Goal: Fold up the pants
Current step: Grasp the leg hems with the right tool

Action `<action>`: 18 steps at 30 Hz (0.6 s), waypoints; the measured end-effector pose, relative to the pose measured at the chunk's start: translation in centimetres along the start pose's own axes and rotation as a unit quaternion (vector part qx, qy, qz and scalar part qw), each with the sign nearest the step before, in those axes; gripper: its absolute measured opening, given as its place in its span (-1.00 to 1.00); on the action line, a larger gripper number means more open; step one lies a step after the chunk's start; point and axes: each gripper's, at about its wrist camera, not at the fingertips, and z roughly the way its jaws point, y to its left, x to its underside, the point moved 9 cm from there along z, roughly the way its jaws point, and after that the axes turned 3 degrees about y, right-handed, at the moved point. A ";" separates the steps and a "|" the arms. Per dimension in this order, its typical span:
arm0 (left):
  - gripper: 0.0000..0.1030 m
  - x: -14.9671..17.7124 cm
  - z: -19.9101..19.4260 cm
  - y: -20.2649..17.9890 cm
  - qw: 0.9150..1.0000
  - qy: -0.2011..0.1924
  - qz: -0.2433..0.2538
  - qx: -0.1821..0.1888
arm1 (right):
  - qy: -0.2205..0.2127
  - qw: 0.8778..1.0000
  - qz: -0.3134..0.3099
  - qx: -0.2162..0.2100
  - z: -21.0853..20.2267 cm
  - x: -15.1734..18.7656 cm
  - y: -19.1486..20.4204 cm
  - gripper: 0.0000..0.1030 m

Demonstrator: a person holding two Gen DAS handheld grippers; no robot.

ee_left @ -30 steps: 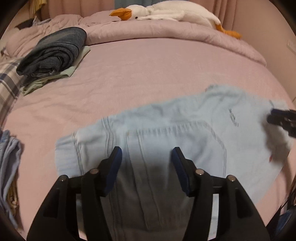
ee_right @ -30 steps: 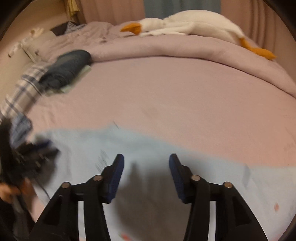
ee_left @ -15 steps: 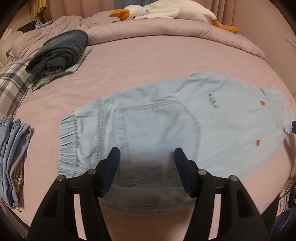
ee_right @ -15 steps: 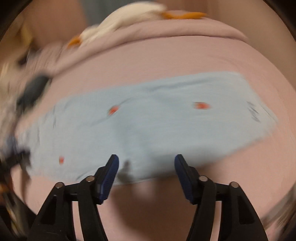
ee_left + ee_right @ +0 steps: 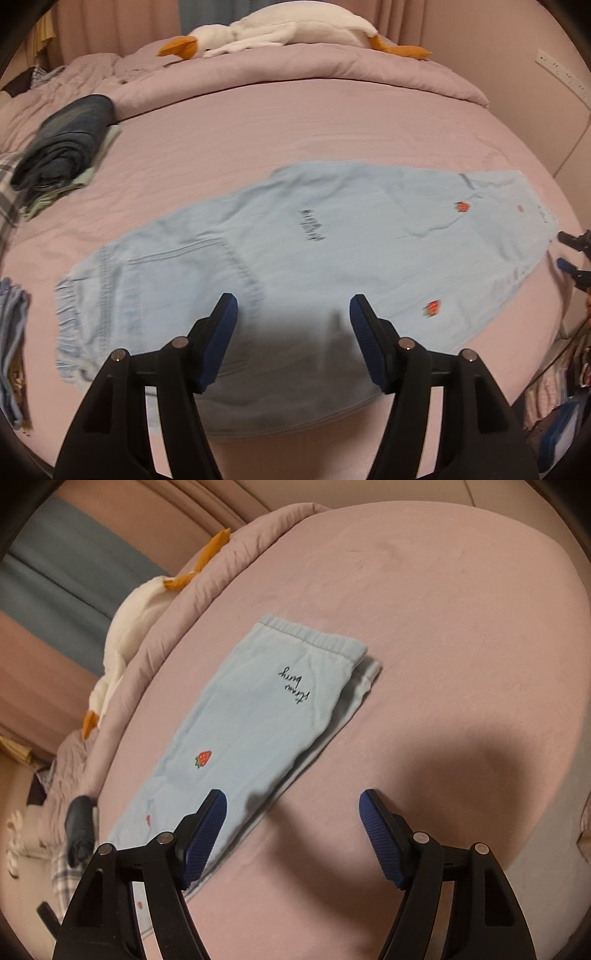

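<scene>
My left claw (image 5: pixel 293 314) hangs above the pale blue pants (image 5: pixel 332 266), its two blue pads spread apart with nothing pinched between them; its dark shadow falls on the denim just below. My right claw (image 5: pixel 291 808) is likewise released, and its jaws have just been widening, with nothing between them. Its left finger (image 5: pixel 205 830) overlaps the near edge of the pants (image 5: pixel 266 716) in the right wrist view, while the other finger sits over bare sheet.

The pants lie flat on the pink bed (image 5: pixel 295 122), folded lengthwise so one leg covers the other. The elastic waistband (image 5: pixel 70 325) sits toward the left in the left wrist view, and the hems (image 5: pixel 317 642) reach away to the right. Small red strawberries (image 5: pixel 203 758) and a line of dark script (image 5: pixel 295 685) mark the fabric. In the left wrist view the right claw's tips (image 5: pixel 576 258) peek in at the far right edge, just beside the hem end.

Well apart from the pants, a stack of dark folded clothes (image 5: pixel 66 144) rests near the rumpled duvet (image 5: pixel 295 70), where a white plush goose (image 5: pixel 280 31) with an orange beak lies. More blue fabric (image 5: pixel 13 347) hangs at the bed's left edge.
</scene>
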 end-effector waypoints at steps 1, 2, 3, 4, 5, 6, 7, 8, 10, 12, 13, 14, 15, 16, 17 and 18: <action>0.22 -0.1 0.1 -0.6 1.000 0.001 -0.003 0.013 | -0.002 1.000 -0.003 0.000 0.3 -0.2 0.2 0.44; 0.22 -0.3 0.3 -1.5 0.999 0.003 -0.008 0.035 | -0.002 1.000 -0.004 -0.002 0.5 -0.5 0.3 0.45; 0.22 -0.3 0.4 -2.3 0.999 0.006 -0.013 0.050 | -0.001 1.000 -0.003 -0.005 0.3 -0.5 0.4 0.44; 0.23 -0.3 0.6 -2.9 0.998 0.008 -0.017 0.061 | -0.002 1.000 -0.002 -0.010 0.4 -0.6 0.5 0.44; 0.23 -0.3 0.8 -3.5 0.997 0.012 -0.019 0.070 | -0.003 1.000 -0.002 -0.015 0.4 -0.6 0.5 0.45; 0.23 -0.2 1.1 -4.1 0.997 0.016 -0.021 0.077 | -0.004 1.000 -0.004 -0.018 0.0 -0.6 0.0 0.45; 0.23 -0.1 1.3 -4.6 0.996 0.021 -0.022 0.082 | -0.006 1.000 -0.008 -0.020 0.0 -0.7 0.0 0.45; 0.23 0.1 1.6 -5.1 0.996 0.026 -0.022 0.086 | -0.008 1.000 -0.011 -0.023 0.0 -0.6 -0.1 0.45; 0.23 0.3 1.9 -5.9 0.995 0.033 -0.026 0.091 | -0.011 0.999 -0.015 -0.025 0.2 -0.9 -0.3 0.45; 0.24 0.6 2.3 -6.3 0.994 0.041 -0.033 0.096 | -0.017 0.999 -0.016 -0.032 0.4 -1.3 -0.3 0.45; 0.26 0.8 2.5 -6.5 0.993 0.046 -0.038 0.099 | -0.019 0.999 -0.014 -0.035 0.3 -1.5 -0.6 0.45; 0.27 1.0 2.6 -6.4 0.993 0.049 -0.040 0.099 | -0.020 0.999 -0.009 -0.039 0.2 -1.7 -0.7 0.45; 0.29 1.2 2.7 -6.5 0.993 0.052 -0.044 0.098 | -0.021 0.999 -0.006 -0.043 0.2 -1.9 -0.9 0.45; 0.30 1.2 2.9 -6.5 0.993 0.054 -0.047 0.098 | -0.022 0.999 -0.002 -0.047 0.3 -2.2 -1.0 0.45; 0.30 1.3 3.0 -6.4 0.993 0.055 -0.049 0.096 | -0.024 0.998 0.002 -0.052 0.3 -2.5 -1.1 0.45; 0.31 1.4 3.0 -6.5 0.993 0.055 -0.049 0.094 | -0.025 0.998 0.005 -0.056 0.3 -2.7 -1.2 0.45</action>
